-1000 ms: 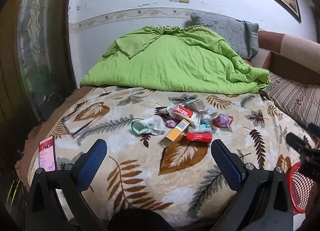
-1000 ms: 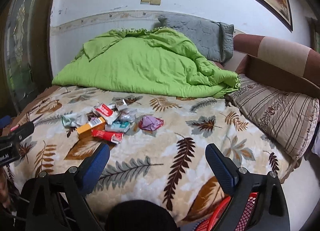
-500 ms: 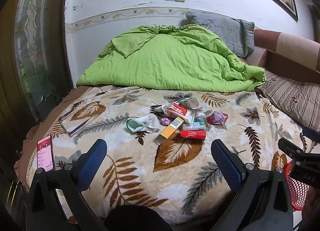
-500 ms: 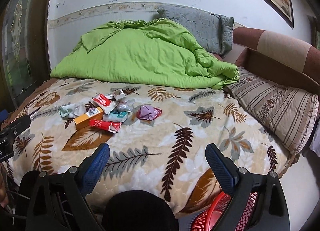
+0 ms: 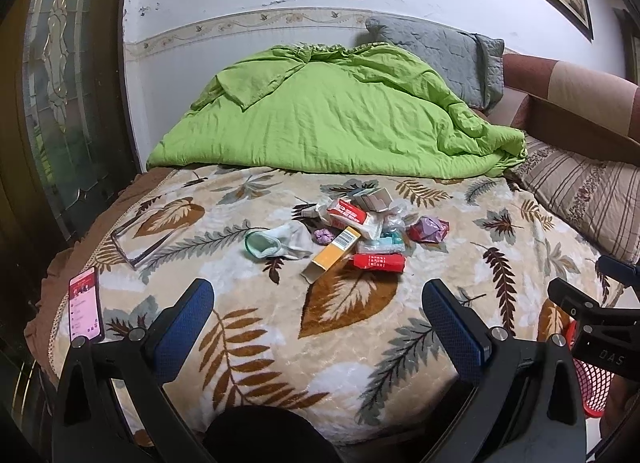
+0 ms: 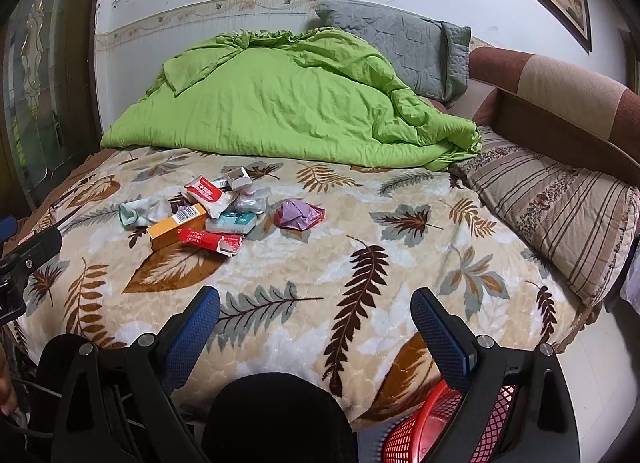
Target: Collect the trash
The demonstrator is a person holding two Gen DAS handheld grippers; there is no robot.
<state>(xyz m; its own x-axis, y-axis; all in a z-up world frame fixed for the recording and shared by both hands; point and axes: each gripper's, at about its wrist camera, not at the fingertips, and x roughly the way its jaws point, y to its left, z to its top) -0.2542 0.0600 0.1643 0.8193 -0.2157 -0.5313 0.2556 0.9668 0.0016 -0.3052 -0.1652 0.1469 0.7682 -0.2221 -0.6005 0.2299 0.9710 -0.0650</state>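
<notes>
Left wrist view: trash pile (image 5: 356, 231) mid-frame on leaf-print blanket (image 5: 248, 347), well beyond left gripper (image 5: 318, 317), jaws wide apart, nothing held.
Right wrist view: pile (image 6: 204, 215) sits left of centre, far from right gripper (image 6: 316, 321), also spread wide & empty. Red basket (image 6: 496, 419) at lower right under its finger; green duvet (image 6: 280, 103) behind pile, phone (image 5: 84, 305) lower left of left view. Nothing between claws & pile.

Right gripper (image 6: 315, 323): jaws wide apart, holding nothing, over the bed (image 6: 360, 263).
Trash (image 6: 212, 215): small pile on the bed, far from the jaws.
Basket (image 6: 436, 423): red, below the bed's edge.
</notes>
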